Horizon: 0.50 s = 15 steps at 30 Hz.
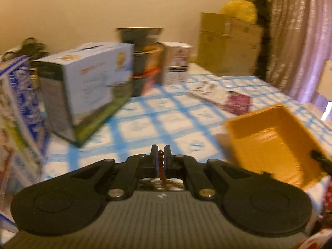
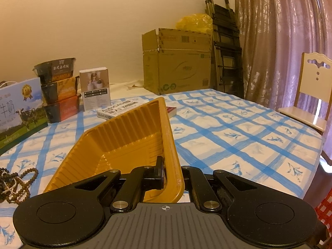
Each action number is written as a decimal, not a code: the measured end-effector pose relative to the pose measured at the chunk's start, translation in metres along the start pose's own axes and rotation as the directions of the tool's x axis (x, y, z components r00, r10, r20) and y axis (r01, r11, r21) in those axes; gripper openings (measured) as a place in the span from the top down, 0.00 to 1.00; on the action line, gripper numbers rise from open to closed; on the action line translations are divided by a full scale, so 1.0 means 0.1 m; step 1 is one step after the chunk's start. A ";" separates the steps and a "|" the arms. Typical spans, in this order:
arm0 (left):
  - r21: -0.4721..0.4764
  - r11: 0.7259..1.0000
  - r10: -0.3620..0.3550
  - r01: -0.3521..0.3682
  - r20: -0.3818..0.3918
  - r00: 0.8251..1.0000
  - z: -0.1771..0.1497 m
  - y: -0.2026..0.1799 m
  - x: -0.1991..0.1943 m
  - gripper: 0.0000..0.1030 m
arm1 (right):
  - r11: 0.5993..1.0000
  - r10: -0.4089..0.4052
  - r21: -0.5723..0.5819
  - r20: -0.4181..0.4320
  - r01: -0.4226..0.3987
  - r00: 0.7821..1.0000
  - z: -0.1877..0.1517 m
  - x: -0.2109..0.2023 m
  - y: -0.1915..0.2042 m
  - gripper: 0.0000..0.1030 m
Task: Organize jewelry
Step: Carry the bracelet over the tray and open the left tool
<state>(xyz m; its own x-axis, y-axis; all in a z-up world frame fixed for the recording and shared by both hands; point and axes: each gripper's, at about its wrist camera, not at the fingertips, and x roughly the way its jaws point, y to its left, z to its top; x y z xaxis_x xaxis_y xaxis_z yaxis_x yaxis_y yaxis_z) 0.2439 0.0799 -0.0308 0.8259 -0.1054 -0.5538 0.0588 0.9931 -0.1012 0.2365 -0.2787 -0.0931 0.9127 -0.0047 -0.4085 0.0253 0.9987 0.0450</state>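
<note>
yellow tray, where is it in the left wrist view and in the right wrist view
Left wrist view: the yellow tray sits at the right edge, tilted and blurred, with a black fingertip of the right gripper on its near rim.
Right wrist view: it fills the lower centre, its side wall clamped in the right gripper.
Shared landmark: the cardboard box beyond the table.

Tray point(image 2: 124, 137): solid orange-yellow with ribbed walls. Surface point(image 2: 238, 128) covering: white, crossed by a blue grid, with a small blue sprig in each square. Bead strand point(image 1: 161, 166) in the left claw point(image 1: 160, 151): reddish brown. Bead strings point(image 2: 16, 181) lying loose: dark brown. Both claws: black on grey ribbed bodies. Milk box point(image 2: 18, 108): pale blue over a green field, with black-and-white cows. Curtain point(image 2: 280, 41): mauve with a pale pattern. Carton point(image 2: 178, 66): plain brown. Bag point(image 2: 195, 22): yellow.
</note>
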 end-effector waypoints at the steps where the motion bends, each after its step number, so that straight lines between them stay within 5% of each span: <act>1: 0.004 1.000 -0.029 0.029 -0.004 1.000 0.00 -0.10 -0.01 0.96 | 1.000 0.001 -0.001 -0.001 -0.001 1.000 0.00 0.00 0.00 0.95; 7: 0.020 0.979 -0.200 0.201 -0.029 0.979 0.01 -0.71 0.05 0.96 | 1.000 0.002 0.003 -0.001 -0.002 1.000 0.01 -0.01 0.01 0.95; 15: 0.022 0.927 -0.373 0.375 -0.067 0.926 0.00 -1.47 0.30 0.96 | 1.000 0.009 0.012 -0.002 -0.008 1.000 0.00 -0.01 0.00 0.95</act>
<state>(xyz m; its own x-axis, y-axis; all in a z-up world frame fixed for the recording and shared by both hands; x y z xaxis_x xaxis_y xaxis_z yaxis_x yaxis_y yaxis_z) 0.2598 -0.0694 -0.0321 0.7049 -0.4710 -0.5303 0.3764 0.8821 -0.2831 0.2358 -0.2785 -0.0925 0.9120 0.0040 -0.4102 0.0224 0.9980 0.0594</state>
